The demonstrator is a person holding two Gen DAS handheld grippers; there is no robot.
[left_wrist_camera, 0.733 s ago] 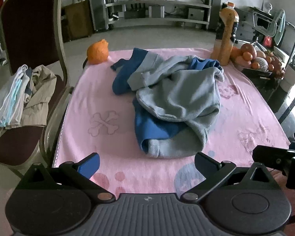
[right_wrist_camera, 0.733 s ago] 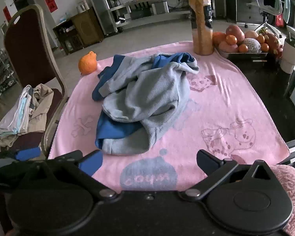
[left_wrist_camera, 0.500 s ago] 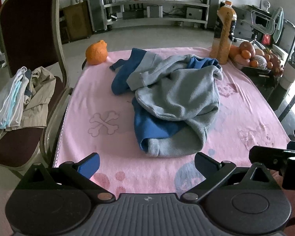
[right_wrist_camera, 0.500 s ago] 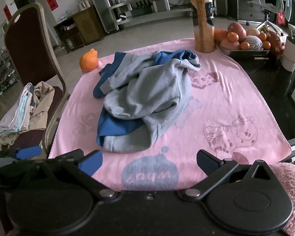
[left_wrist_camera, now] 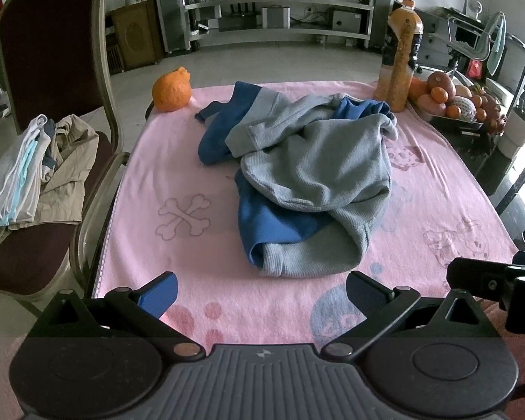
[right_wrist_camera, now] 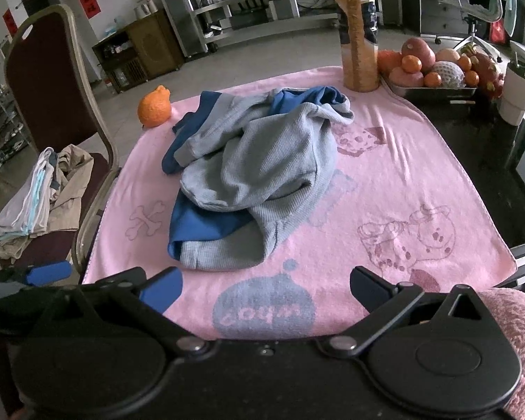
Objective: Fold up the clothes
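A crumpled grey and blue sweatshirt [left_wrist_camera: 311,182] [right_wrist_camera: 255,175] lies in a heap in the middle of a pink cartoon-print towel [left_wrist_camera: 185,175] [right_wrist_camera: 402,182] that covers the table. My left gripper [left_wrist_camera: 260,292] hovers over the towel's near edge, short of the garment's hem, open with nothing between its fingers. My right gripper [right_wrist_camera: 266,288] is beside it, also open and empty, just short of the hem. A piece of the right gripper [left_wrist_camera: 486,280] shows at the right edge of the left wrist view. A blue fingertip [right_wrist_camera: 47,273] of the left gripper shows at the left in the right wrist view.
An orange fruit [left_wrist_camera: 171,89] sits at the towel's far left corner. A juice bottle [left_wrist_camera: 400,56] and a fruit tray [right_wrist_camera: 434,85] stand at the far right, with a white cup [right_wrist_camera: 516,94] beside them. A chair [left_wrist_camera: 52,87] on the left holds folded clothes [left_wrist_camera: 24,171].
Both grippers have crept slightly toward the table, so the sweatshirt sits a little closer in both views. Their jaws stay wide and the garment has not moved.
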